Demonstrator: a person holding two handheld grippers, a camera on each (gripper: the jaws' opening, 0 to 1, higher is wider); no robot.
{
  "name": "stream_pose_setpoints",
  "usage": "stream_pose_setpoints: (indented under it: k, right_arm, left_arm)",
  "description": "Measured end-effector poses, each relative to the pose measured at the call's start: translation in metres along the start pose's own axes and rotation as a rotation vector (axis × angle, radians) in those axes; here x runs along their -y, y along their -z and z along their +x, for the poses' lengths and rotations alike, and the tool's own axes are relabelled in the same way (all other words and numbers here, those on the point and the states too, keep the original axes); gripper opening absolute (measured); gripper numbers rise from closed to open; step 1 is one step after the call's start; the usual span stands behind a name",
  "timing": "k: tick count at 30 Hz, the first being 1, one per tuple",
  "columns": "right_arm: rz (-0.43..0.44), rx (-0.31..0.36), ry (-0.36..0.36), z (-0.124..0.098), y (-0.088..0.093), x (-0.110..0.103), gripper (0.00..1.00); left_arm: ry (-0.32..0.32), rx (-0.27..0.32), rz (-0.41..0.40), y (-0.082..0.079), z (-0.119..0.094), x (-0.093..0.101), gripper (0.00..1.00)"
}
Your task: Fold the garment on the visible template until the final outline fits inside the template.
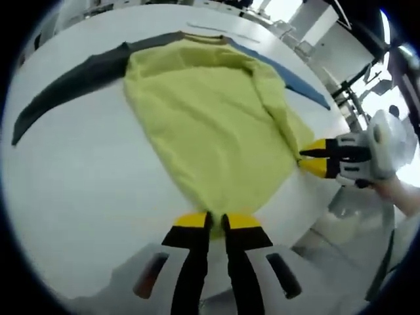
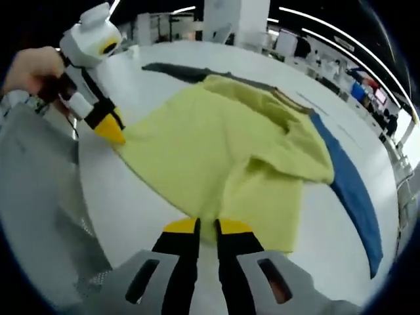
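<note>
Soft yellow cloth garment (image 1: 216, 125) lies on the white bench (image 1: 79, 170); each hand-held gripper, left (image 1: 216, 222) and right (image 2: 207, 226), is closed, pinching its near edge.

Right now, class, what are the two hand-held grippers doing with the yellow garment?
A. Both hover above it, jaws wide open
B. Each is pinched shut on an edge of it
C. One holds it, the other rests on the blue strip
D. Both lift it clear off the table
B: the left hand-held gripper and the right hand-held gripper each sit closed on the edge of the yellow garment, which lies spread on the white table.
</note>
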State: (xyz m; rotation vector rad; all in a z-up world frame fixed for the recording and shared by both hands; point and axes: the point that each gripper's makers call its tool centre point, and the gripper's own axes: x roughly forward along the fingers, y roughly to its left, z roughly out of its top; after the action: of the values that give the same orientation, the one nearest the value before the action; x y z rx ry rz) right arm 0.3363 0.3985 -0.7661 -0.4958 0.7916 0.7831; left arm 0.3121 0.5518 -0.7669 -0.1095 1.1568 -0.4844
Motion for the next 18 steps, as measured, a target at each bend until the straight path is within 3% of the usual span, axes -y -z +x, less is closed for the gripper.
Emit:
stream_pose_setpoints:
  k: [4, 8, 18]
  right_arm:
    - [-0.075, -0.016, 0.025, 0.000, 0.000, 0.000, 0.08]
    - [-0.058, -0.006, 0.029, -0.002, 0.000, 0.002, 0.07]
    - [0.303, 0.150, 0.017, -0.034, -0.019, 0.031, 0.06]
  left_arm:
    - [0.003, 0.003, -0.004, -0.002, 0.002, -0.001, 0.02]
    - [-0.001, 0.006, -0.008, -0.002, 0.002, -0.002, 0.01]
    - [0.025, 0.056, -0.035, -0.015, -0.014, 0.001, 0.00]
